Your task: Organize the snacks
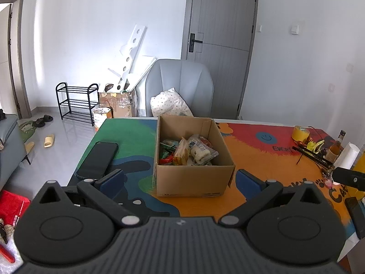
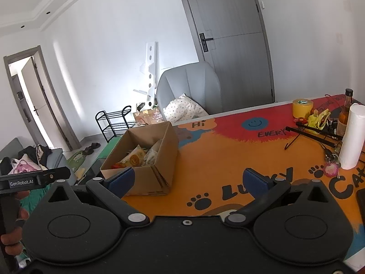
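Ahead of you on the table (image 1: 262,159) stands the cardboard box (image 1: 194,178) with the snack packets (image 1: 189,151) inside it, the phone (image 1: 98,159) lying to its left, the tape roll (image 1: 301,133) and paper towel roll (image 2: 351,137) well off to its right, and the chair (image 1: 180,84) behind it.

Left wrist view: above near counter (image 1: 262,159) edge, facing door (image 1: 219,34), cardboard box (image 1: 194,175) close, centred | Right wrist view: further right, angled left, box (image 2: 146,178) lower left | Shared: box, counter (image 2: 228,155), grey chair (image 1: 180,82), door (image 2: 230,29), yellow tape roll (image 1: 301,133)
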Demonstrator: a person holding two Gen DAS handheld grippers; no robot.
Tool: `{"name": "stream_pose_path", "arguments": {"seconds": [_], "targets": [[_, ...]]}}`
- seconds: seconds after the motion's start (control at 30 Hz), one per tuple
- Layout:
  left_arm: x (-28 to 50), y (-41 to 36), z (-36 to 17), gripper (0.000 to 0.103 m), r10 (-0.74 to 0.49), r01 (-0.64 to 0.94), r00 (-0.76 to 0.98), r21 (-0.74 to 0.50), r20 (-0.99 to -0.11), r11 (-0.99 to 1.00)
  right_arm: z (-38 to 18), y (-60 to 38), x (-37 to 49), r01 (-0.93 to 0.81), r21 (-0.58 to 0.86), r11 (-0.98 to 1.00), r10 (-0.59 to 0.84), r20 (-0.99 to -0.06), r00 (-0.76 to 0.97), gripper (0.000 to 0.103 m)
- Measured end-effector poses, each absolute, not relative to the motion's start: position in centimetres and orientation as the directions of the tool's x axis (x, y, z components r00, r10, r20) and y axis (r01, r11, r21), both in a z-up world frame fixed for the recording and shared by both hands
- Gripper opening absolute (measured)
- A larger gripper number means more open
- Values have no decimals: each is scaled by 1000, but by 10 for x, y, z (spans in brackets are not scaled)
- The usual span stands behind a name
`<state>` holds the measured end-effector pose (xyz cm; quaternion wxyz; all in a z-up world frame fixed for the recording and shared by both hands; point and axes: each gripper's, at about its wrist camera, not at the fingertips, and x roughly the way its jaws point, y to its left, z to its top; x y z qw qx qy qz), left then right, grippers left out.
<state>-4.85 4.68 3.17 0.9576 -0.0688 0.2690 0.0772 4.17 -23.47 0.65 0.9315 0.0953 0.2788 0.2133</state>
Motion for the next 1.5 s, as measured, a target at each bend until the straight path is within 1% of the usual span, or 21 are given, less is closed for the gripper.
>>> {"name": "stream_pose_path", "arguments": {"seconds": [0.47,1.5], "targets": [[-49,39,31,103,82,-141,848,-73,-523,987,9,-232,41,-347,282,895,445,-482,755,103],[-58,35,37,103,72,-124,852,-65,-519,990,12,-232,31,-351,259,900,436,-476,764,103]]}}
